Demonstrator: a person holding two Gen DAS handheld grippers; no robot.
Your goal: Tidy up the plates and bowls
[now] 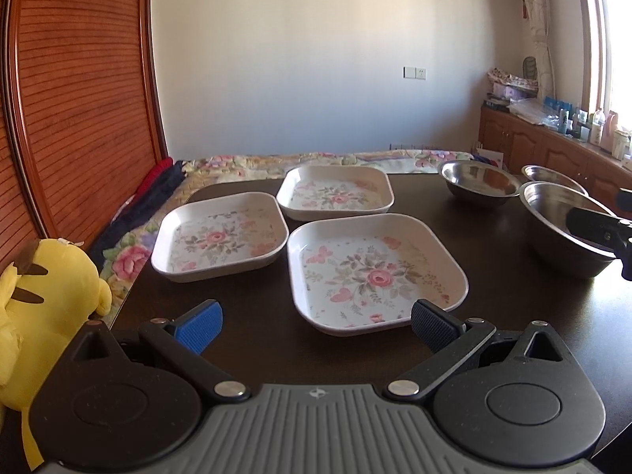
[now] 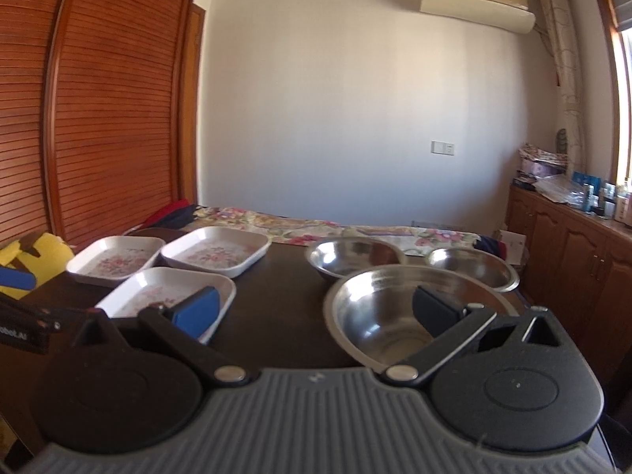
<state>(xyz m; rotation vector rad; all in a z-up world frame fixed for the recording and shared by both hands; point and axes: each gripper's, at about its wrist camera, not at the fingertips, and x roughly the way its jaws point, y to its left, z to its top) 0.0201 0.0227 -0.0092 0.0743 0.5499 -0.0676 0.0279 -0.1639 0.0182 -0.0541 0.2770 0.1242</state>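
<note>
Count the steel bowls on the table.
3. Near bowl sits at the front right, far-left bowl behind it, far-right bowl at the back right. None stacked, as far as shows.

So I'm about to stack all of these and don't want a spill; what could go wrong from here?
1. The nearest floral plate sits close to the table's front edge; a nudge from the open left gripper might push it off.
2. The nearest steel bowl looks smooth and curved; the right gripper could slip on its rim.
</note>
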